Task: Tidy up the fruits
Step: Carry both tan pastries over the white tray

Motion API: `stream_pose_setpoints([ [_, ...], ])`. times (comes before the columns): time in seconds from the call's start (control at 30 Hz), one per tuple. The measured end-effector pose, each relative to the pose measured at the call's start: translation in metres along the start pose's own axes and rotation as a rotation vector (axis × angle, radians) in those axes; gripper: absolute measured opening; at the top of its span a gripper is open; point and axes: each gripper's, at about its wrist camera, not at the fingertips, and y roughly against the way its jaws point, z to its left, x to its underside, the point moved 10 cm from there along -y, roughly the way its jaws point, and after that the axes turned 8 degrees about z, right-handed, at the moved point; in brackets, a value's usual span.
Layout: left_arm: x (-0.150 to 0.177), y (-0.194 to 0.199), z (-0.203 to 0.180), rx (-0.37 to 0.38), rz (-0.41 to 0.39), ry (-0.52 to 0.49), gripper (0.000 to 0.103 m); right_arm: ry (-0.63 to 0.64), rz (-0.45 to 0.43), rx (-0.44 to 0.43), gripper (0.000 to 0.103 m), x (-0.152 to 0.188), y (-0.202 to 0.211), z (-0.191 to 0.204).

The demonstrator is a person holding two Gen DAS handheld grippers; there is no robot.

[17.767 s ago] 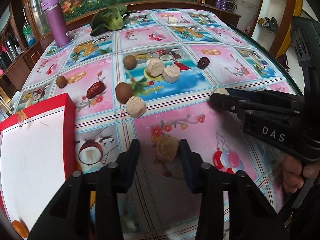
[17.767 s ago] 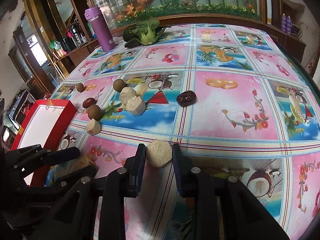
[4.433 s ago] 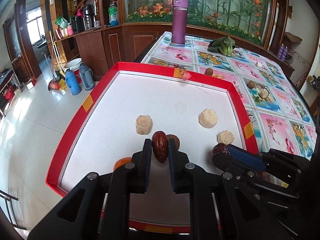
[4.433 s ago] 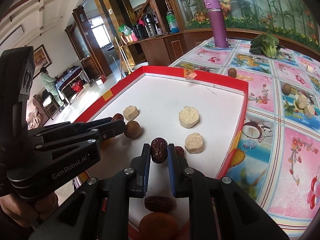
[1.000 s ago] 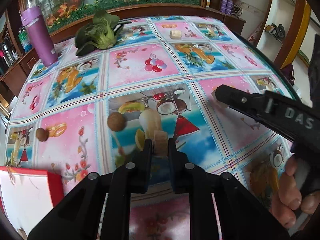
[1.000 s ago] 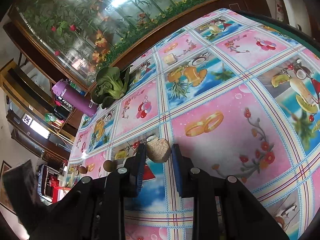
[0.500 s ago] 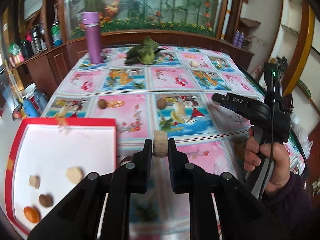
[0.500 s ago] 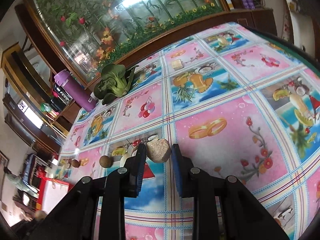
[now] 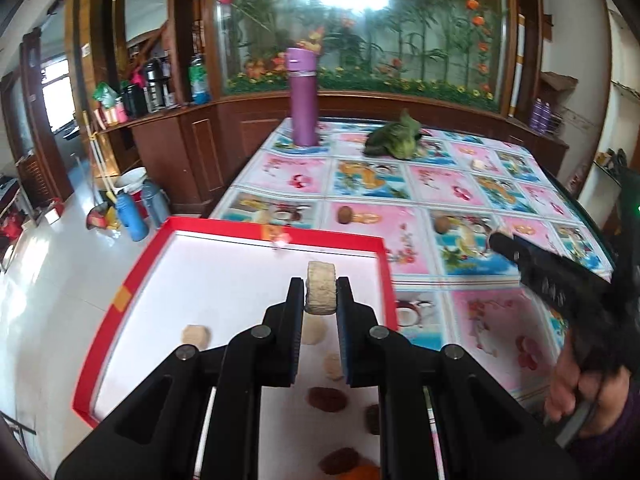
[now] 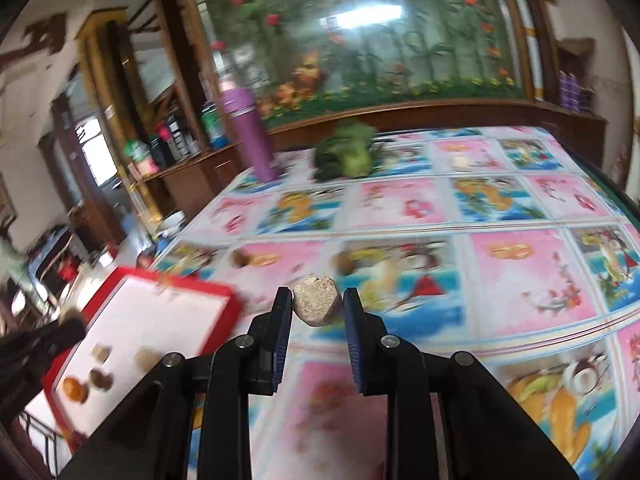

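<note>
Left wrist view: left hand-held gripper (image 9: 321, 294) clamps a pale cake piece (image 9: 320, 288) above the red-rimmed tray (image 9: 124, 292) near its far edge.

Right wrist view: right hand-held gripper (image 10: 317, 306) grips a rounded beige piece (image 10: 317, 305) over the tabletop (image 10: 520, 280), beside the tray's right edge.

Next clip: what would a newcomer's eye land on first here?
Probably the pale beige chunk pinched in the left hand-held gripper, held over the red-rimmed white tray. The right hand-held gripper grips a similar chunk above the bright fruit-print tablecloth. Behind stands a tall purple bottle.
</note>
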Motion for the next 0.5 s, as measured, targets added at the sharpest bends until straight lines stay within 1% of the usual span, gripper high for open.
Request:
stream_pose_setpoints([
  [0.1, 0.001, 0.000, 0.015, -0.034, -0.010, 0.016, 0.017, 0.097, -0.009, -0.038, 0.025, 0.007, 0.007, 0.051],
  [0.23, 0.005, -0.003, 0.034, -0.049, -0.002, 0.055, 0.017, 0.189, -0.009, -0.081, 0.025, 0.016, 0.013, 0.098],
  [0.33, 0.009, -0.004, 0.043, -0.060, 0.002, 0.070, 0.017, 0.237, 0.019, -0.087, 0.025, 0.027, 0.009, 0.116],
  [0.5, 0.017, -0.008, 0.052, -0.070, 0.016, 0.078, 0.018, 0.257, 0.067, -0.100, 0.025, 0.045, 0.000, 0.131],
])
